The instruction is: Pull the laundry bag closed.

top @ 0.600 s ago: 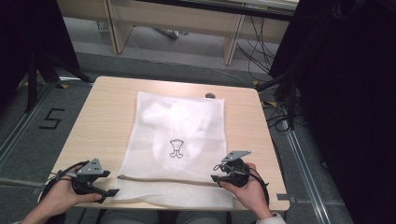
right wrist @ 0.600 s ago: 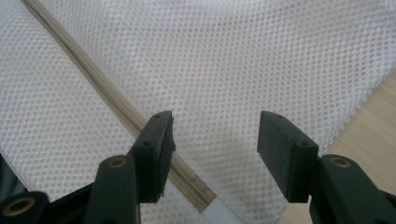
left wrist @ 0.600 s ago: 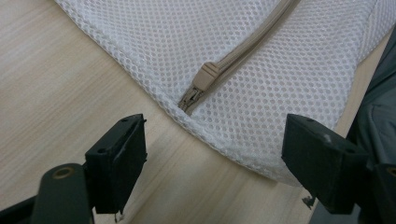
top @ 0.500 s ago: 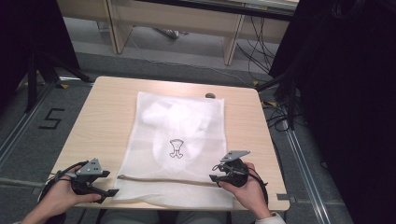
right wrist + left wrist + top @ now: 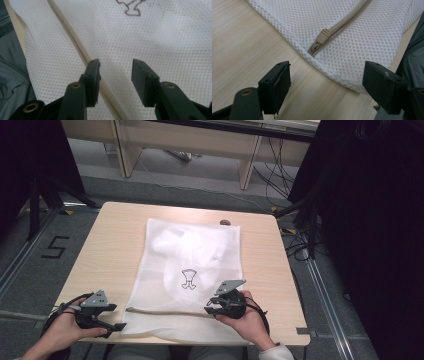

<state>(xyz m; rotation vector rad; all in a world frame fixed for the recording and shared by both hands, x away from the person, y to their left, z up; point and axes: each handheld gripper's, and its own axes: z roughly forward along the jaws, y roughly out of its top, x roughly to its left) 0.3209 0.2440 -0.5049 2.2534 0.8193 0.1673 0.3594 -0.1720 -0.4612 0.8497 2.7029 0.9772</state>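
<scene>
Overhead plus two close tool views

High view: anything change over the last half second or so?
Nothing visibly changed: the left hand-held gripper sits open off the corner of the mesh laundry bag, near the zipper pull, and the right hand-held gripper is open over the zipper. The bag lies flat on the table.

— Where do I have my hands?

— My left hand (image 5: 62,332) is at the lower left of the high view, wrapped round the left hand-held gripper (image 5: 116,326), which points toward frame right. In its own view the jaws stand wide apart with nothing between them.

— And the other?

— My right hand (image 5: 248,320) sits at the lower middle right, carrying the right hand-held gripper (image 5: 209,309), aimed toward frame left. Its jaws are parted too, pads pressing on nothing.
</scene>
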